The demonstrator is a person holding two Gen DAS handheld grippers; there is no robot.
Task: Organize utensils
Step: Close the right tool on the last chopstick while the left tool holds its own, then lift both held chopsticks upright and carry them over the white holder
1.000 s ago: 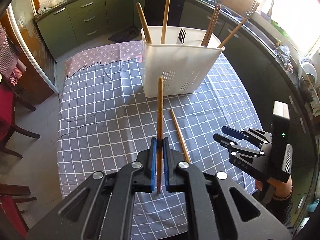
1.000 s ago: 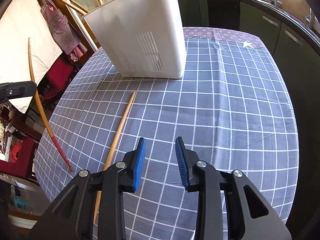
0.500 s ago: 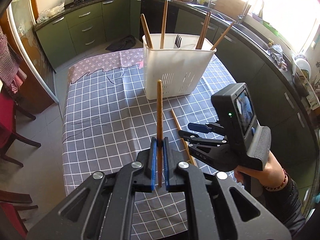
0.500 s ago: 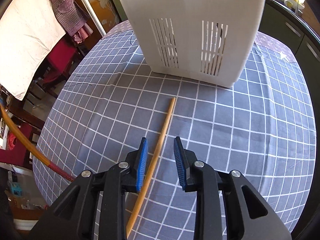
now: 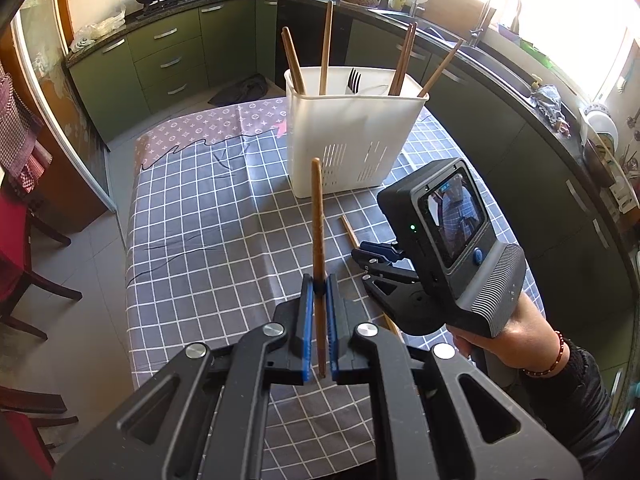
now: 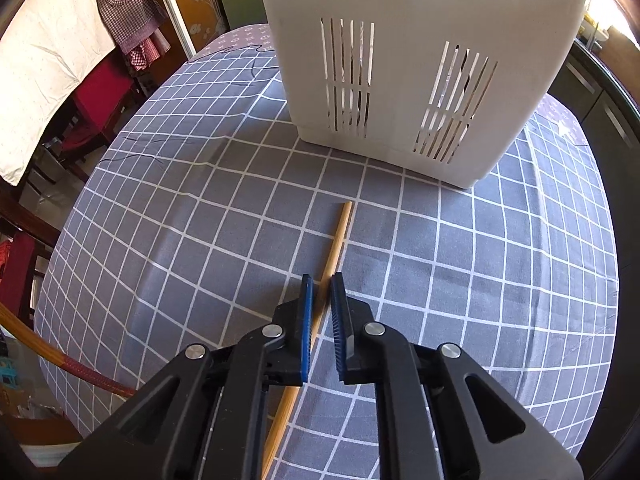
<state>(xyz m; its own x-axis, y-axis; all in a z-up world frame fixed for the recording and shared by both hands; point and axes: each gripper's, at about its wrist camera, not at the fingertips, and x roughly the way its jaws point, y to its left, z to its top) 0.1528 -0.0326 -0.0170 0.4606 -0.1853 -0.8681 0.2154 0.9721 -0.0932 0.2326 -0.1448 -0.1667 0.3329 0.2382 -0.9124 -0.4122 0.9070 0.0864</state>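
Note:
My left gripper (image 5: 319, 286) is shut on a dark wooden chopstick (image 5: 317, 216) and holds it upright above the table. A white slotted utensil holder (image 5: 352, 132) stands at the far side with several chopsticks and a fork in it; it fills the top of the right wrist view (image 6: 420, 60). A light wooden chopstick (image 6: 334, 248) lies flat on the grey checked tablecloth (image 6: 180, 220). My right gripper (image 6: 320, 286) is low over it, its jaws narrowly apart with the chopstick between them. The right gripper also shows in the left wrist view (image 5: 368, 254).
Green kitchen cabinets (image 5: 160, 60) and a counter run along the far and right sides. Red chairs (image 5: 16, 240) stand off the table's left edge. A curved cane-like stick (image 6: 48, 356) shows at the lower left of the right wrist view.
My right gripper moved in toward the holder and down over the lying chopstick, and its jaws have narrowed around it. My left gripper has kept its chopstick and risen a little.

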